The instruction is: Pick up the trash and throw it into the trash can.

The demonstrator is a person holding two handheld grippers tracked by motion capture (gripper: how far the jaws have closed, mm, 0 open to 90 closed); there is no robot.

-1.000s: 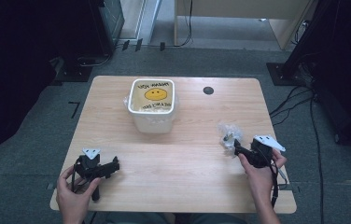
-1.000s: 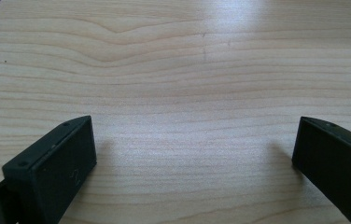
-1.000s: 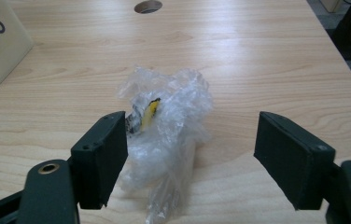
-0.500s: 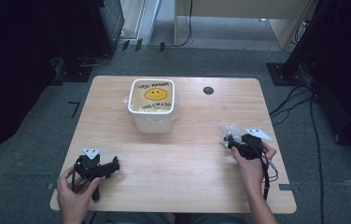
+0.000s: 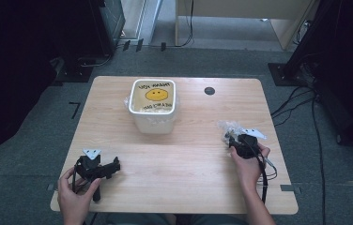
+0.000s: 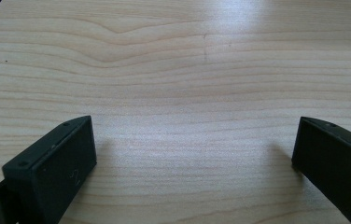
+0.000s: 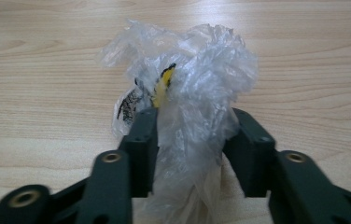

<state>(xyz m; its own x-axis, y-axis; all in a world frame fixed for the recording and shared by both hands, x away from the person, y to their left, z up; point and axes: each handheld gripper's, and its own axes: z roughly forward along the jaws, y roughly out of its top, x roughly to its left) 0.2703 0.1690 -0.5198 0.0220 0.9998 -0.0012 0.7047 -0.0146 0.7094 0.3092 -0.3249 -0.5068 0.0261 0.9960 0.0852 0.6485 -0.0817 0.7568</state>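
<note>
The pale wooden rectangular table [image 5: 174, 164] with its light grain carries everything I work on. Taking the white square plastic tub [image 5: 152, 112] as my landmark: it stands toward the far middle of the tabletop, lined with clear film, and a yellow smiley face [image 5: 156, 94] with black lettering shows in its opening. A small round dark grommet [image 5: 209, 90] sits in the wood to the right of the tub, level with its far rim.

Nearer to me than the tub and well off to its right lies the crumpled clear plastic bag [image 7: 187, 79], printed with a bit of yellow and black; it rests on the wood, well apart from the tub. My right gripper [image 7: 190, 140] has its two black jaws on either side of this bag; they have just been closing, and in the right gripper view the film bunches between them and the pads press against it, so I am grasping the bag.

Nearer to me than the tub and off to its left, my left gripper [image 6: 192, 149] rests low over bare wood in my hand, its jaws spread wide apart with nothing between them, released
</note>
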